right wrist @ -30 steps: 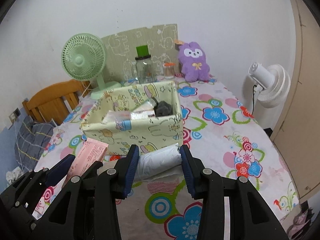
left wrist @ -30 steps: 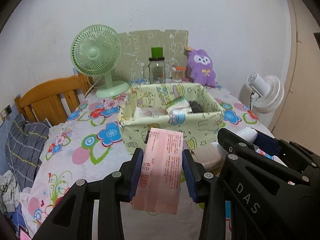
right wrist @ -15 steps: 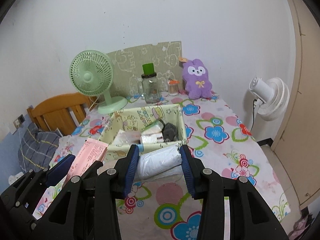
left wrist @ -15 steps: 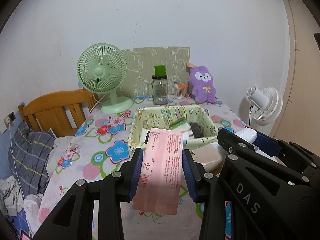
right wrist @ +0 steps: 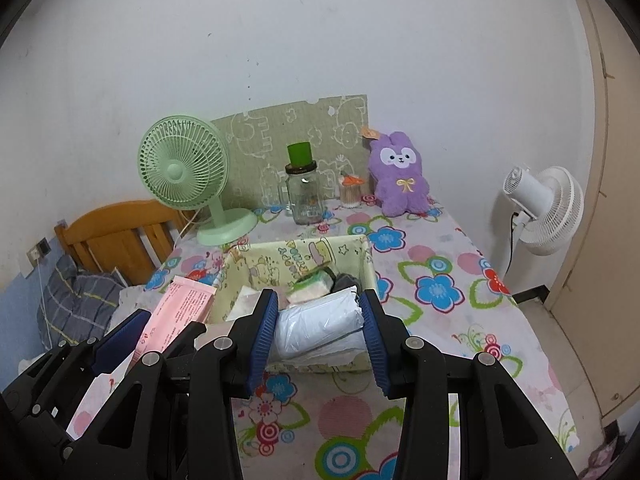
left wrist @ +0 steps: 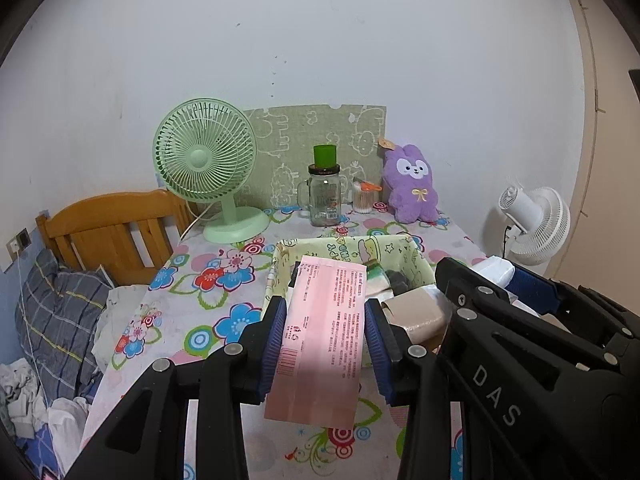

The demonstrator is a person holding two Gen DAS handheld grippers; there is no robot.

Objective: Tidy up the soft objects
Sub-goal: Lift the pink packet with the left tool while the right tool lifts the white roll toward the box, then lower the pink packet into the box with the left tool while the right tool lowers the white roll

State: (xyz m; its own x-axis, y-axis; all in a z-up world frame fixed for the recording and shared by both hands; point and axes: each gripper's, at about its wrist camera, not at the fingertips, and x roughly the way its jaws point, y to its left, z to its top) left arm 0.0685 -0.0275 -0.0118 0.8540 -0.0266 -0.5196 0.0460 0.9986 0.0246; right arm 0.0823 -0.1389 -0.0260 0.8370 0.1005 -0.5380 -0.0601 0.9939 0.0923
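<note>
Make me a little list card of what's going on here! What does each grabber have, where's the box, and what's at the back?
left gripper: shut on pink packet
right gripper: shut on white soft pack
storage box: on the flowery tablecloth, already holding soft things
back of table: green fan, glass jar, purple plush bunny
beside table: white fan

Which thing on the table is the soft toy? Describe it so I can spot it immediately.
Start at the flowered table and look to its far end by the wall. Right of the green fan and glass jar sits the plush rabbit: the only purple thing there, with a white face and yellow bow.
</note>
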